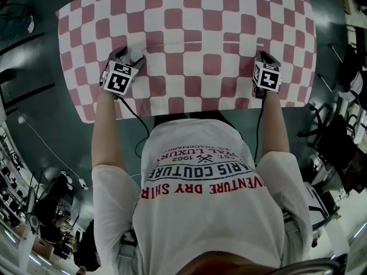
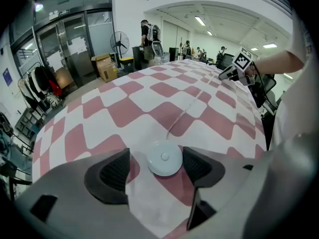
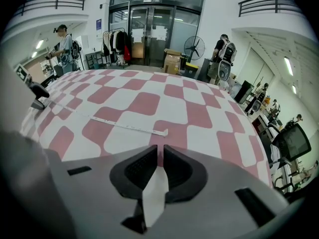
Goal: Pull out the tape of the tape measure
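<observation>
At the left, our left tongs (image 2: 158, 164) stand open around the tape measure case (image 2: 165, 158), a small white round case lying flat on the checked tabletop (image 1: 212, 16). The right pad sits just beside the case and the left pad is clearly apart from it, so nothing clamps it. From the case the tape (image 2: 185, 114) runs out thin and pale across the squares toward our other hand, lying flat and nearly straight.

At the right, the tape's end tab (image 3: 163, 132) rests on the tabletop just ahead of our right tongs (image 3: 160, 153). These are closed to a narrow slit with nothing between them. We judge the pull to be largely made, with the tape lying free at both ends.

If we want more length, we first close the left tongs on the rim of the case to anchor it. We keep the pads off the raised centre, which may be a rewind button. Then we open the right tongs, take the tab squarely, and draw low and in line with the tape. A sideways tug would likely spin the light case or twist the soft tape.
</observation>
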Tool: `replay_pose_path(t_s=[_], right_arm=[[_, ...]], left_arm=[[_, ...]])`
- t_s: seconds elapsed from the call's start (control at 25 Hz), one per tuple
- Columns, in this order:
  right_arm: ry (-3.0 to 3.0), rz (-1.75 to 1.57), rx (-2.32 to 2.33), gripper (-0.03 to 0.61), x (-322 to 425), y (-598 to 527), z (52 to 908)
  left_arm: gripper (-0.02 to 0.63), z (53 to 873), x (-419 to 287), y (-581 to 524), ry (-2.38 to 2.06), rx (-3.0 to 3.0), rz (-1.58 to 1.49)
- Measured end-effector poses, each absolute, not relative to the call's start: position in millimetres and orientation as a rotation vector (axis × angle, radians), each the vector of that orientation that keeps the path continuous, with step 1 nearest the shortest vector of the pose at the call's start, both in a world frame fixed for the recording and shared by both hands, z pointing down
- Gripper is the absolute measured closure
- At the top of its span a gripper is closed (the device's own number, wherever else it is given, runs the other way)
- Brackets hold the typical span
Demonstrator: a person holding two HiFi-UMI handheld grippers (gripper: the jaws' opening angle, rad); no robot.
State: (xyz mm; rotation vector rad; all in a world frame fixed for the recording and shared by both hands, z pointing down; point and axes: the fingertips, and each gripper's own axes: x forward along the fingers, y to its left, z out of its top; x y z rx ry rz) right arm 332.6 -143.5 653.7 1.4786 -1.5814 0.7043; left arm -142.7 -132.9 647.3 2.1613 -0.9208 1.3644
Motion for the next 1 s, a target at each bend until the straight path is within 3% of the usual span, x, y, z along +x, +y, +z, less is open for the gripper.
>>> replay_pose_path(t_s=[0.08, 0.4, 0.52, 0.76, 1.0], right_arm=[[-1.585, 0.684, 1.5, 0.543, 330.4, -144.5, 646.6], [-1.731, 0.616, 1.542, 0.543, 292.9, -146.1, 598.9], [-1.833, 0.568, 1.534, 0.543, 268.7, -147.0, 572.7], [-2.001, 0.479, 1.539, 0.545, 230.7, -150.6, 516.3], [-2.149, 0.379, 1.585, 0.545, 209.8, -160.3, 457.6]], left_arm=[[0.252, 645.0, -142.3, -133.5, -0.942, 2.172, 1.35], [0.254, 597.2, -129.4, -135.2, -1.096, 2.292, 1.232], [0.385, 568.6, -127.3, -140.7, -1.213, 2.322, 1.148], [0.528, 513.2, -123.4, -146.1, -1.392, 2.327, 0.946], [0.592, 454.4, -111.8, -150.5, -1.506, 2.415, 0.785]])
